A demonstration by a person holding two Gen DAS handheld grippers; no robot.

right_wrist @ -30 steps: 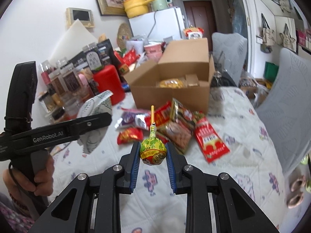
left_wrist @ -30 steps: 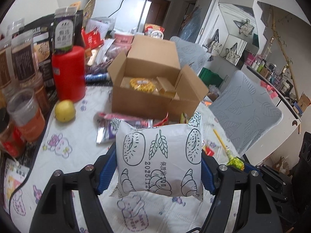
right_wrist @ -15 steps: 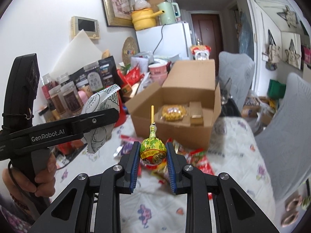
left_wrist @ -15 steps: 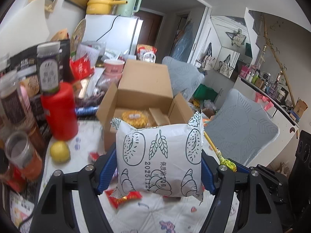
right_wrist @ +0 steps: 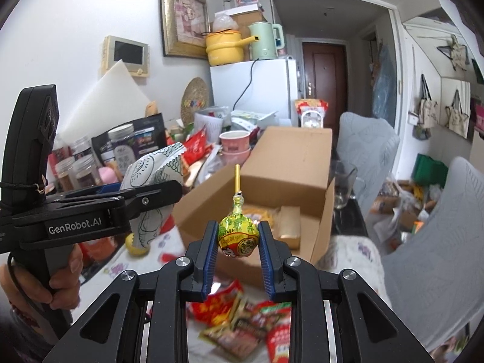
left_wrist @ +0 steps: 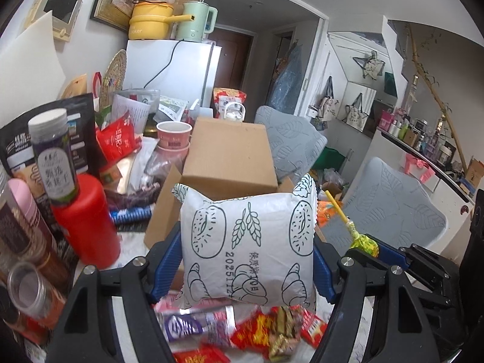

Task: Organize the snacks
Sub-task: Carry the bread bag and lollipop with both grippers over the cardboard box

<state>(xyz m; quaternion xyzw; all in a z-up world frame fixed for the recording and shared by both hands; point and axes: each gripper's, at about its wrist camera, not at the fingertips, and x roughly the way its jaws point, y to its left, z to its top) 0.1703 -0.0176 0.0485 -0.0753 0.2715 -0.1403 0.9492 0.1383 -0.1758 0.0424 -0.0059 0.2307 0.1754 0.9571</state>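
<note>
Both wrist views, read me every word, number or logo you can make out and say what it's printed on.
"GenRobot.AI": side of the left gripper.
"2025112", partly hidden, beside Chinese characters: white bread packet in that gripper.
"ooker", partly hidden: yellow pot.
Bottle labels, red snack wrappers, lollipop wrapper: too blurred or small.

Even indoor light, fisheye-bent edges, motion blur along the bottom.

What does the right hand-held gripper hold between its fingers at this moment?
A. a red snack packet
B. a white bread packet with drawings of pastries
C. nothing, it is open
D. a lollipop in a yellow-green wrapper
D: in the right wrist view, the right hand-held gripper is shut on the lollipop, stick pointing up, in front of the open cardboard box; the white bread packet is in the left hand-held gripper.
</note>
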